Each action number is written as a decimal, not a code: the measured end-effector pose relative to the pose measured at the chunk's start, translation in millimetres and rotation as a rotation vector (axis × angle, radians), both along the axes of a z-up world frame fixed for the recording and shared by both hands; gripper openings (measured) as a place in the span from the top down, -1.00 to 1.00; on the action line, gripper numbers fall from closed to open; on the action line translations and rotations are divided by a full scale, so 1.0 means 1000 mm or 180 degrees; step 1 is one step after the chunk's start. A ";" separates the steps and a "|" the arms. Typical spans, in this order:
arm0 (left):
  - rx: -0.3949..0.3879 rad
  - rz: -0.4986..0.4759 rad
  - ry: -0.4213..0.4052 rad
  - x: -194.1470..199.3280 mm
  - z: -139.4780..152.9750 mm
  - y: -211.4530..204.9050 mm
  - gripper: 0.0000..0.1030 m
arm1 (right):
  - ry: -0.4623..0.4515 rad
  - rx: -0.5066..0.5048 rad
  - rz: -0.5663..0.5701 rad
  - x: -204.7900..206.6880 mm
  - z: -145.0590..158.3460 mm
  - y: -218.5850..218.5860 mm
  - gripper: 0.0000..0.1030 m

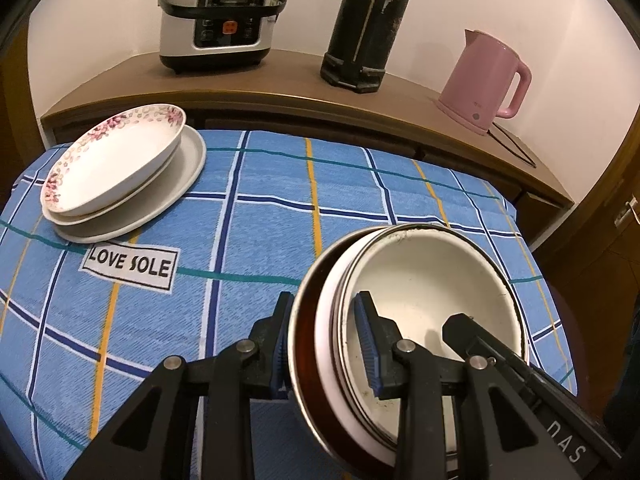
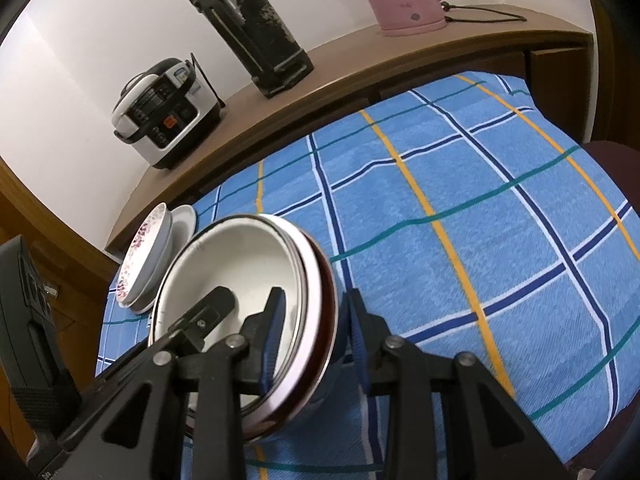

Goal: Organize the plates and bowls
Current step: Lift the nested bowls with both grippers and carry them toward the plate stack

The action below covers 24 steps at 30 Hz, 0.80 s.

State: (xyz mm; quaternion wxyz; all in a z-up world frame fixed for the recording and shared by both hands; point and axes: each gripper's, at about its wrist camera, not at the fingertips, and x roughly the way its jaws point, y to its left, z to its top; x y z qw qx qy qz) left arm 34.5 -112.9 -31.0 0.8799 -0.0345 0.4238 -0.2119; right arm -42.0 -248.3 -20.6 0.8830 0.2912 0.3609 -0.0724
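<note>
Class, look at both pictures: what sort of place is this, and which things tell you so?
Probably a home kitchen or dining corner: a rice cooker and pink electric kettle on a wooden sideboard, and stacked plates on a checked tablecloth.
</note>
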 end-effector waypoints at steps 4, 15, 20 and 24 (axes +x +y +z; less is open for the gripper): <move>-0.0010 0.0034 -0.0003 -0.002 0.001 0.007 0.34 | -0.0006 -0.0014 0.0028 -0.001 0.001 0.007 0.40; -0.0026 0.0137 -0.0037 -0.010 0.005 0.026 0.34 | -0.0035 -0.0036 0.0123 -0.003 0.003 0.027 0.40; -0.0046 0.0202 -0.0044 -0.012 0.006 0.039 0.34 | -0.0040 -0.0049 0.0180 -0.001 0.004 0.038 0.40; -0.0053 0.0262 -0.0059 -0.014 0.007 0.049 0.34 | -0.0057 -0.0066 0.0235 0.000 0.005 0.048 0.40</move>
